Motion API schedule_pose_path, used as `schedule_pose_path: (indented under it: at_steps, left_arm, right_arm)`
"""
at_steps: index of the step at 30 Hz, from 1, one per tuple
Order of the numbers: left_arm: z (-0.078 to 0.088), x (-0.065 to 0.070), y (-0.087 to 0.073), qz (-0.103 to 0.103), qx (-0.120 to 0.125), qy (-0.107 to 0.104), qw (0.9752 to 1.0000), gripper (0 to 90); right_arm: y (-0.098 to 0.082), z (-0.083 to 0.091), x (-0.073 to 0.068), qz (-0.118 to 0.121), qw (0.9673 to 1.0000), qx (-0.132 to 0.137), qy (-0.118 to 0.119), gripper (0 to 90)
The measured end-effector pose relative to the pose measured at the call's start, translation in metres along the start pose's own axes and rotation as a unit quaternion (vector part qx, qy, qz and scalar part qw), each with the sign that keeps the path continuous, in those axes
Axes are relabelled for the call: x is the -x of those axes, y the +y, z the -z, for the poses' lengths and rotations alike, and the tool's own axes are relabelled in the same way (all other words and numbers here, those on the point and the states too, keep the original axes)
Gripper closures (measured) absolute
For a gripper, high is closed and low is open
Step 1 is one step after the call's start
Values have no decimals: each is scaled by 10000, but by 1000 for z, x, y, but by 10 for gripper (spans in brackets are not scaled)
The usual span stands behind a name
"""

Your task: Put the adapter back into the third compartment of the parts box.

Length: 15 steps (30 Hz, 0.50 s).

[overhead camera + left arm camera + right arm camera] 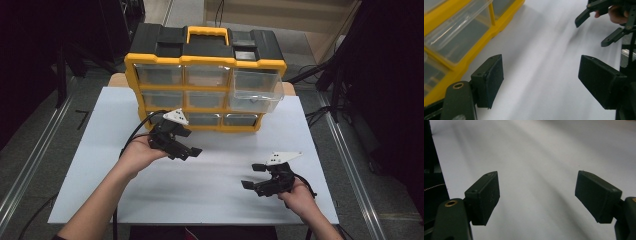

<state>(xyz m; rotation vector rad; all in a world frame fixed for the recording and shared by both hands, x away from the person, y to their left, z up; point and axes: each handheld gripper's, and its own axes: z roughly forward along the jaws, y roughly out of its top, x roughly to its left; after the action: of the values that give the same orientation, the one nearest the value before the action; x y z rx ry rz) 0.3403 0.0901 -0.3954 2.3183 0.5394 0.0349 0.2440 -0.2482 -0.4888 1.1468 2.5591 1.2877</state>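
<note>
A yellow and black organizer cabinet [205,65] with clear drawers stands at the back middle of the white table [100,165]. Its upper right drawer [256,90] sticks out towards me. My left gripper [191,142] hovers just in front of the cabinet's bottom row, open and holding nothing. In the left gripper view the left gripper [541,80] has its jaws wide apart over bare table, with the cabinet [461,37] at the upper left. My right gripper [251,176] is open near the front right of the table, and the right gripper [536,197] shows nothing between its jaws.
Metal rails [30,160] run along the floor on both sides of the table. Dark stands and cables [325,75] sit to the right of the cabinet. The other hand's gripper [599,22] appears at the top right of the left gripper view.
</note>
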Motion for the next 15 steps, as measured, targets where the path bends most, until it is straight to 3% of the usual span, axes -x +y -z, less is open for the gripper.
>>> schedule_pose_path:
  at_steps: [3,15]
  left_arm:
    - [-5,-1,-12,78,-13,151,9999,219]
    - [-12,1,-46,389,149,319,9986,219]
  right_arm:
    - [0,0,0,-15,10000,1,-3,181]
    - [-1,0,0,-39,10000,-61,-6,181]
